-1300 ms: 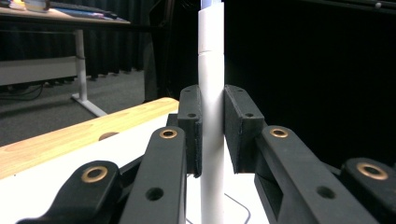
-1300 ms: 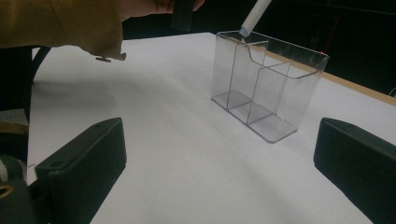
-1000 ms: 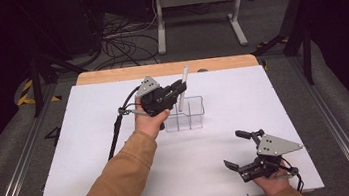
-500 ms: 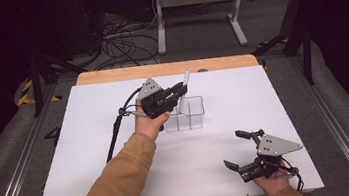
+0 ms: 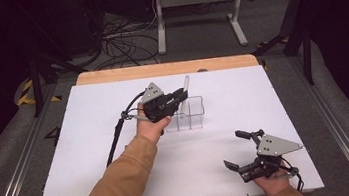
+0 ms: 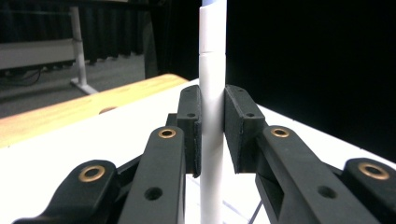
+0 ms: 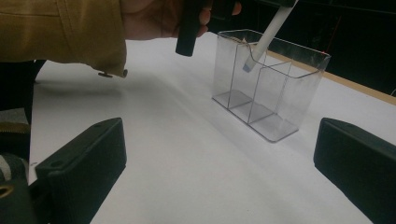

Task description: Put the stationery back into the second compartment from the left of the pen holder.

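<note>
1. White and slim, a pen [image 6: 211, 116] is clamped between the closed jaws of the left gripper [image 5: 178, 97], the pads pressed against its barrel on both sides.
2. Over a clear organizer [image 5: 190, 111] the pen is held tilted, its lower tip dipped just inside the rim of one end compartment, as seen in the right gripper view [image 7: 261, 44].
3. Three compartments in a row are shown inside the organizer [image 7: 266, 88], which is stood on a white table [image 5: 93, 153] near its middle.
4. At the near right corner of the table the right gripper [image 5: 242, 149] is held well apart from the organizer, its jaws spread wide with nothing between them.
5. From the bottom edge a tan sleeve [image 5: 122, 180] is stretched toward the left gripper, and a black cable [image 5: 116, 135] is trailed across the table beside it.
6. Beyond the white surface a wooden edge [image 5: 159, 70] is seen along the table's far side.
</note>
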A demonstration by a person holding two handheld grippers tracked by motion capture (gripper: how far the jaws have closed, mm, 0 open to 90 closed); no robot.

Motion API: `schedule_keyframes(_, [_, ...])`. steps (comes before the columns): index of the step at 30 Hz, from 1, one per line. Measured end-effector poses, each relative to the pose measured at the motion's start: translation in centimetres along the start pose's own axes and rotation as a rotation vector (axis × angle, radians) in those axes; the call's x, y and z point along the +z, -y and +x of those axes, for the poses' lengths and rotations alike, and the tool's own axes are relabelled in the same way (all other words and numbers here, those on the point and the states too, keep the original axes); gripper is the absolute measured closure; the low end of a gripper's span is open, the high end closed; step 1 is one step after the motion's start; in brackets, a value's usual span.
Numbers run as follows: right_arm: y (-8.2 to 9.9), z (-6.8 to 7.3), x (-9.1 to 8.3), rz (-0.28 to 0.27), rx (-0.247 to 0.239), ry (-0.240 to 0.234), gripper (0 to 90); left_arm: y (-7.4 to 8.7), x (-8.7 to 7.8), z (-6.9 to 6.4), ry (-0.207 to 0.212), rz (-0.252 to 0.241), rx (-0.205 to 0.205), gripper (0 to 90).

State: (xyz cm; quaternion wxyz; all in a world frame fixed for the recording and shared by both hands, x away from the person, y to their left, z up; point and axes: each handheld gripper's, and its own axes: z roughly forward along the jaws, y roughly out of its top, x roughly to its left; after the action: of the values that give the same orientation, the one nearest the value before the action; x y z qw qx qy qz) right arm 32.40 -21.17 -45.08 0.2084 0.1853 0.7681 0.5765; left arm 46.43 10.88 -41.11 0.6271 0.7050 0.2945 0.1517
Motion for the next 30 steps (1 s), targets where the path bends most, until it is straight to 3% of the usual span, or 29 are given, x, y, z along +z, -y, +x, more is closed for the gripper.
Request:
schedule_keyframes(16, [0.0, 0.0, 0.0, 0.006, -0.003, -0.005, 2.9, 0.6, -0.6, -0.1, 0.0, 0.042, 0.006, 77.6])
schedule_keyframes(19, [0.0, 0.0, 0.0, 0.006, -0.003, -0.003, 2.9, 0.4, -0.7, -0.3, -0.016, 0.057, -0.009, 65.3])
schedule_keyframes(22, [0.1, 0.0, 0.0, 0.005, 0.001, -0.001, 2.9, 0.1, -1.3, -0.5, -0.048, 0.073, 0.035, 55.2])
schedule_keyframes(25, [0.1, 0.0, 0.0, 0.004, 0.002, -0.002, 2.9, -0.4, -2.1, -0.7, -0.062, 0.072, 0.049, 46.0])
schedule_keyframes(30, [0.0, 0.1, 0.1, 0.003, 0.0, -0.001, 2.9, -1.4, -3.6, -1.5, -0.055, 0.071, 0.055, 33.7])
